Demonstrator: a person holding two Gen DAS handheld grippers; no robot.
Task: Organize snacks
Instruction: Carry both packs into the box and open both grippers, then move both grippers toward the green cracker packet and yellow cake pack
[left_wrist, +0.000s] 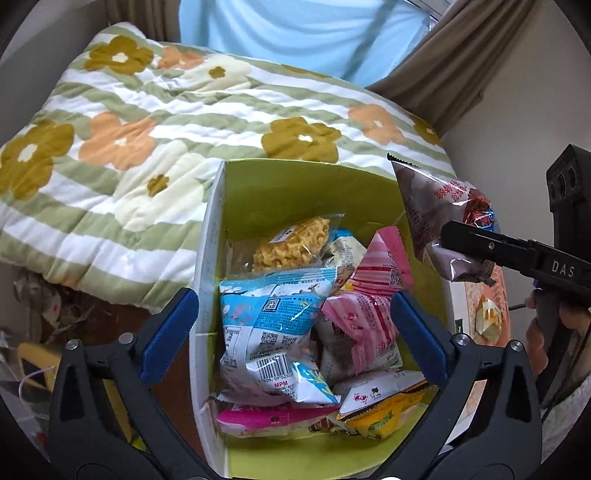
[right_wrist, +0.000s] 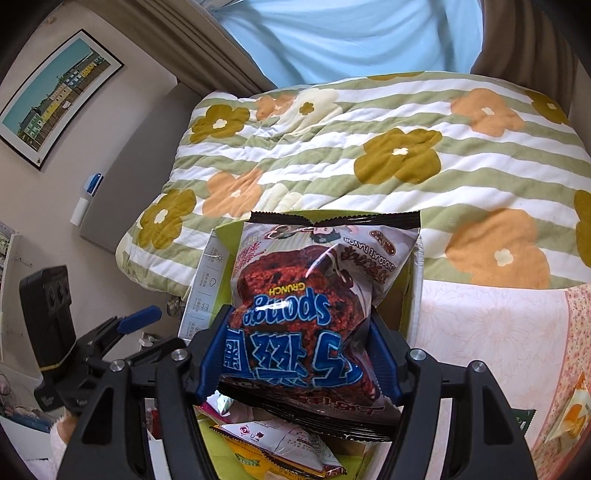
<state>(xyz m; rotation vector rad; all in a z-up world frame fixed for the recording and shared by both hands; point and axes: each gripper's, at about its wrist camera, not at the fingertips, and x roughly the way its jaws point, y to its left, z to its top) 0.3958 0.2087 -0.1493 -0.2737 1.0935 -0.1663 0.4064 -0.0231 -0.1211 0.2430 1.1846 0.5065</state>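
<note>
A green-lined cardboard box (left_wrist: 258, 192) holds several snack packets: a yellow noodle cake (left_wrist: 291, 242), a blue-white bag (left_wrist: 275, 321), pink packets (left_wrist: 364, 321) and a yellow one (left_wrist: 384, 413). My left gripper (left_wrist: 291, 332) is open and empty, its blue pads straddling the box's left part. My right gripper (right_wrist: 297, 354) is shut on a chocolate sponge crunch bag (right_wrist: 317, 295) and holds it above the box's right edge; the bag also shows in the left wrist view (left_wrist: 439, 214). The box (right_wrist: 412, 280) lies under it.
A flowered green-striped quilt (left_wrist: 166, 122) lies behind the box. A pale patterned table surface (right_wrist: 491, 332) runs to the right, with a snack packet (right_wrist: 572, 413) at its edge. Clutter sits low on the left (left_wrist: 33, 362). A framed picture (right_wrist: 55, 96) hangs on the wall.
</note>
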